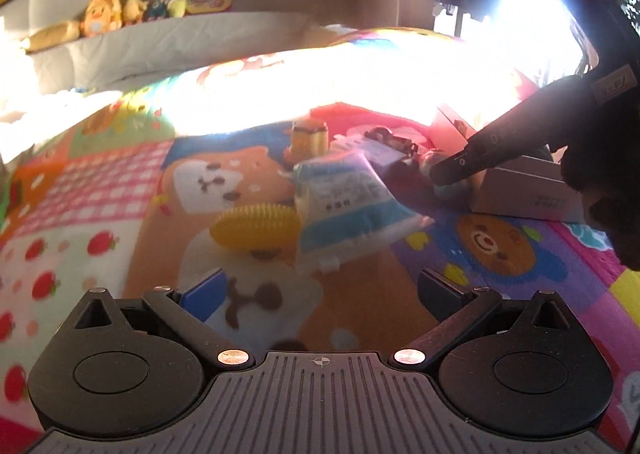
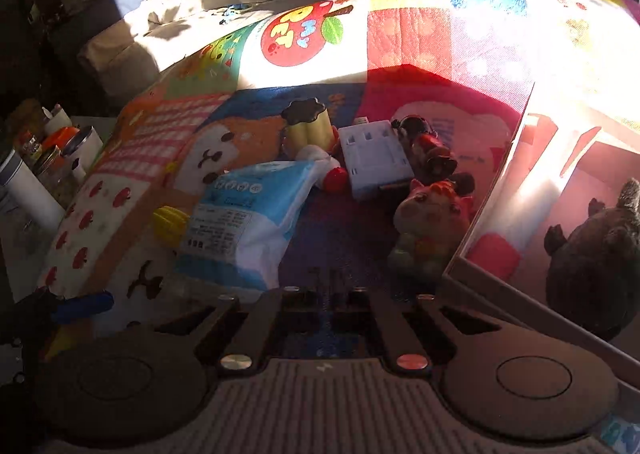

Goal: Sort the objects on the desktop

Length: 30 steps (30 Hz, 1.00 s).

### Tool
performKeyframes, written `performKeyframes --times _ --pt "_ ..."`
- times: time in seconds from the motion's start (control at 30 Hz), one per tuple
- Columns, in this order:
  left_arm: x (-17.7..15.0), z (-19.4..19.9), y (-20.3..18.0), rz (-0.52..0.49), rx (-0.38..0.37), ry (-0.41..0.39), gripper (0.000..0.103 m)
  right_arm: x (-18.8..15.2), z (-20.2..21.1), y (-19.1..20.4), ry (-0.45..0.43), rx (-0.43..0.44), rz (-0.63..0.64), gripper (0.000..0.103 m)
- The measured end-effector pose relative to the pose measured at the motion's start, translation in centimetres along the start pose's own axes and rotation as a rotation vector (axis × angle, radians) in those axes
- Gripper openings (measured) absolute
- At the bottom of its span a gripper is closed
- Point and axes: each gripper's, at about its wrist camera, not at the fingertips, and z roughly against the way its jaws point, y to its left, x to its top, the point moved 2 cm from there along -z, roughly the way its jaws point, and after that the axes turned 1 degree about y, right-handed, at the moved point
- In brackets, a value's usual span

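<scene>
Both grippers are over a bright patchwork play mat (image 1: 132, 189), soft-looking, printed with cartoon bears, strawberries and pink gingham.

The left gripper (image 1: 320, 294) has its two fingers spread wide, blue pad on one, nothing between them. At about 11 o'clock from it lies a yellow corn-cob toy (image 1: 256, 223), bumpy, ridged plastic, oval. Just beside that, at 12 o'clock, is a crinkly blue-and-white plastic packet (image 1: 352, 201) with small print on it, puffy like a pillow.

The right gripper (image 2: 332, 290) has its fingers pressed together with nothing in them. In the left view it comes in as a dark wedge from 3 o'clock, tip next to a small round figurine. From the right camera that figurine is a glossy little cat statue (image 2: 432, 221), pinkish with orange ears, sitting at 1 o'clock from the fingertips. Behind it, at 12 o'clock, is a flat white boxy plastic thing (image 2: 374, 159) and a fluted yellow cup-shape with a dark scalloped lid (image 2: 310, 125).

At 3 o'clock is an open cardboard box (image 2: 520, 294), with a dark fuzzy plush (image 2: 596, 262) inside.
</scene>
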Motion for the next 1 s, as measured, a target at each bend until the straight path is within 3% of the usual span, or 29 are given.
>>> performKeyframes --times 0.13,0.23,0.3,0.43,0.57,0.63,0.67,0.77,0.83,1.0 --pt "2.3 -3.1 -0.1 -0.041 0.036 0.006 0.103 2.0 0.1 -1.0 -0.041 -0.035 -0.022 0.010" --pt "3.5 -5.0 -0.1 -0.035 0.026 0.026 0.103 3.7 -0.6 -1.0 -0.038 -0.069 0.003 0.032" --pt "4.2 -5.9 -0.2 -0.033 0.011 0.022 0.103 5.2 -1.3 -1.0 -0.037 -0.087 0.022 0.035" --pt "4.8 -6.6 -0.5 -0.029 -0.013 0.013 0.103 9.2 -4.0 -2.3 0.014 -0.167 0.027 0.035" --pt "4.9 -7.0 -0.7 -0.020 -0.058 0.027 0.101 11.3 -7.6 -4.2 0.125 -0.185 -0.024 0.040" --pt "4.7 -7.0 -0.8 -0.020 -0.080 0.039 0.087 11.5 -9.1 -4.4 0.168 -0.204 -0.019 0.040" --pt "4.6 -6.9 -0.8 -0.016 -0.103 0.046 0.086 11.4 -9.7 -4.4 0.189 -0.209 -0.015 0.040" --pt "4.5 -6.7 -1.1 -0.014 -0.135 0.046 0.088 11.6 -10.0 -4.3 0.186 -0.178 -0.018 0.040" --pt "4.5 -6.5 -1.3 -0.014 -0.141 0.039 0.095 11.3 -9.7 -3.9 0.190 -0.146 -0.002 0.025" --pt "4.7 -6.3 -1.5 -0.002 -0.111 0.034 0.097 9.2 -7.4 -2.4 0.158 -0.116 0.069 0.024"
